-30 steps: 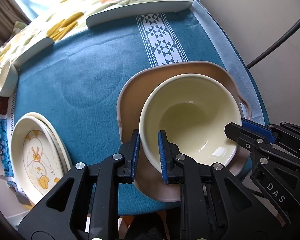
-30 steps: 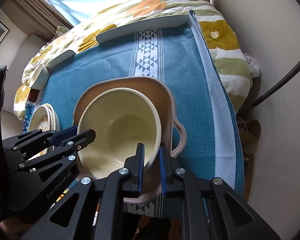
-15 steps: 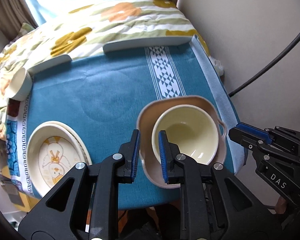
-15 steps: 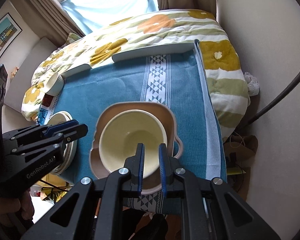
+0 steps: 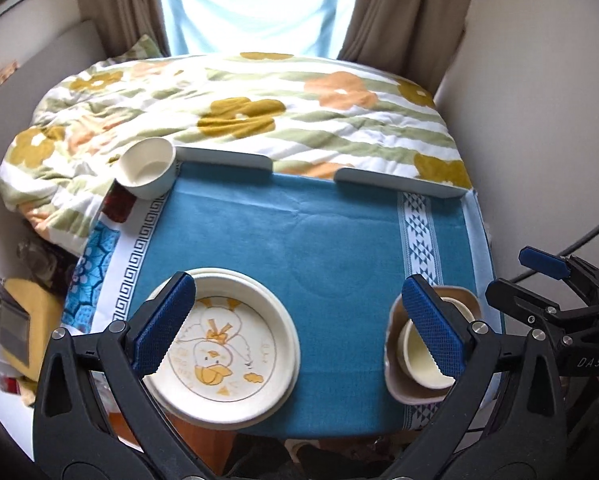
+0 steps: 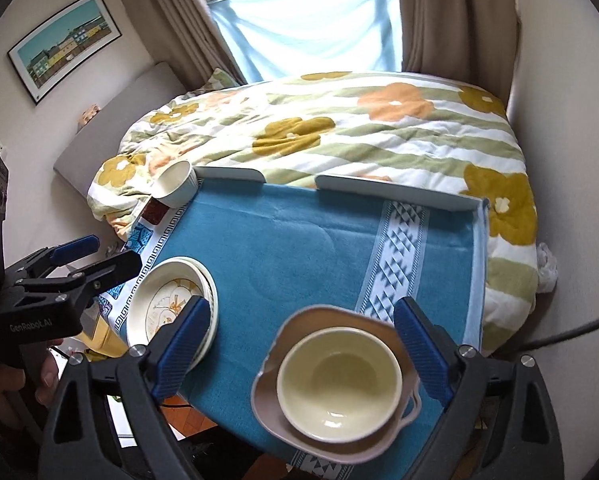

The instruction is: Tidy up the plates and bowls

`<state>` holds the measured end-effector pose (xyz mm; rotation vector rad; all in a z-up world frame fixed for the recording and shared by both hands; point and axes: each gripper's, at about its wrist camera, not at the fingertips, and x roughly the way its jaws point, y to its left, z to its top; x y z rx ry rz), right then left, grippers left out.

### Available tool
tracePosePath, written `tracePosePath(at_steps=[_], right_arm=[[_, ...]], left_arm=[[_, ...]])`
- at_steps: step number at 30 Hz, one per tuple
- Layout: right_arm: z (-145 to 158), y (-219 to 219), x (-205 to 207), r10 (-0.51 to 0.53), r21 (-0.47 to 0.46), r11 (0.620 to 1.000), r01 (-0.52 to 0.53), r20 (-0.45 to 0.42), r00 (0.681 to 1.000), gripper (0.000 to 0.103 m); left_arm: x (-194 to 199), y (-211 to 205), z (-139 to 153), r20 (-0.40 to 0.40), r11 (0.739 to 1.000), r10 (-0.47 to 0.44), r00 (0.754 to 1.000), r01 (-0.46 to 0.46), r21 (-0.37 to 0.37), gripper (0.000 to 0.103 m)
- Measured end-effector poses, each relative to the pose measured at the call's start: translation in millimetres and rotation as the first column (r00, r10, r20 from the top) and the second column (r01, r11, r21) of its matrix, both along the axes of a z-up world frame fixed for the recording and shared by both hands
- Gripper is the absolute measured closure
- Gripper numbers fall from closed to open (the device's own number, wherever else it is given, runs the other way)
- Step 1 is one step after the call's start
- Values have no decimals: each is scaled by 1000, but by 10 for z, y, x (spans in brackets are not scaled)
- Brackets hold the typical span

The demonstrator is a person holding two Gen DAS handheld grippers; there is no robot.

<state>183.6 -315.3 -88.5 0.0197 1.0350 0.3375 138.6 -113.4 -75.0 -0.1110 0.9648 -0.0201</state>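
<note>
A flowered quilt (image 6: 339,136) covers the bed beyond the surface (image 5: 299,248), which is draped in a blue cloth. Front right on it, a tan handled plate (image 6: 299,328) carries a cream bowl (image 6: 339,376); front left lies a stack of duck-print plates (image 5: 227,344). A small white bowl (image 5: 147,168) sits alone at the far left corner. Both pairs of fingers have just been opening and now stand wide apart with nothing between them. That stray bowl lies ahead and left of the left gripper (image 5: 299,328), likely nearer it than the right gripper (image 6: 303,352).
</note>
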Motion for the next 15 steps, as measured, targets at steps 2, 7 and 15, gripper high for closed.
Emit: tracePosePath(at_steps=[2,7,15], right_arm=[[83,212,182,64,10,998,-64,8,998,1],[323,820,691,189,49,981,-190,29,982,0],[131,1850,1649,271,-56,961,-271,-17,963,0]], left_arm=[[34,238,70,13,998,55,998,-55,-15,0],[200,871,202,29,979,185,982,-181,-94,0],[760,1945,-134,-47,907,348,936,-349,-235,0]])
